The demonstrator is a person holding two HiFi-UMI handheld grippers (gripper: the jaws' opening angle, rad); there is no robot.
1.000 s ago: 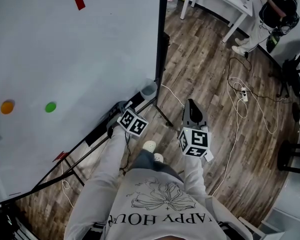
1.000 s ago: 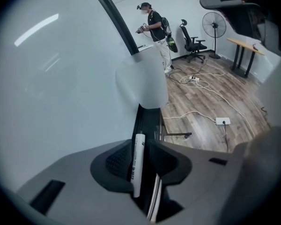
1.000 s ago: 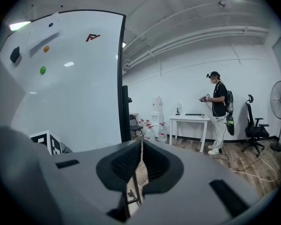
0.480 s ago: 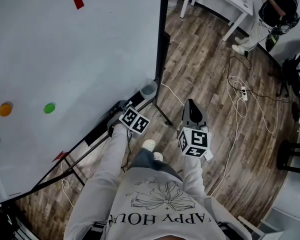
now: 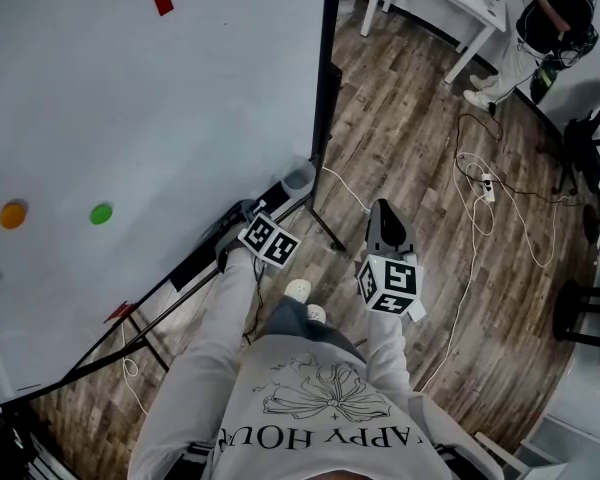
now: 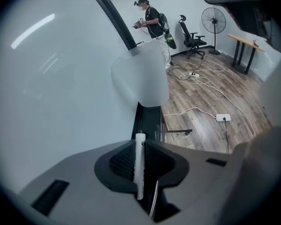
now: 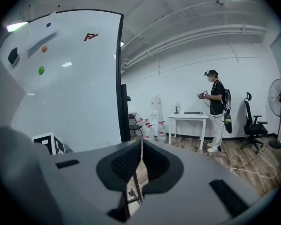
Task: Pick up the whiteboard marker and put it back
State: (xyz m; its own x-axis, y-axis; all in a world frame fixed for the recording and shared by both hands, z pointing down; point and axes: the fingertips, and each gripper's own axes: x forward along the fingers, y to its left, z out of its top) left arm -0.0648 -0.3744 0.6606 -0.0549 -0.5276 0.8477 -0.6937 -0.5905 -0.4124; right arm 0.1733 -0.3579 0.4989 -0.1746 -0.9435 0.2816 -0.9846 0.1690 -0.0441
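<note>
Marker (image 6: 140, 159): lower end hidden btwn left gripper (image 6: 140, 146) jaws — unseen in head view.

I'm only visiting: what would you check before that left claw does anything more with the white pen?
1. Whiteboard marker between the left gripper jaws: ok.
2. Grip: the jaws have just been closing and the pads sit against both sides of the marker: ok.
3. Marker in line with the tray below the board: ok.
4. Cup at the tray's end, beyond the marker's tip, not touching it: ok.
5. Right gripper shut, empty, out of the way: ok.
6. Marker's cap on: cannot tell.
</note>
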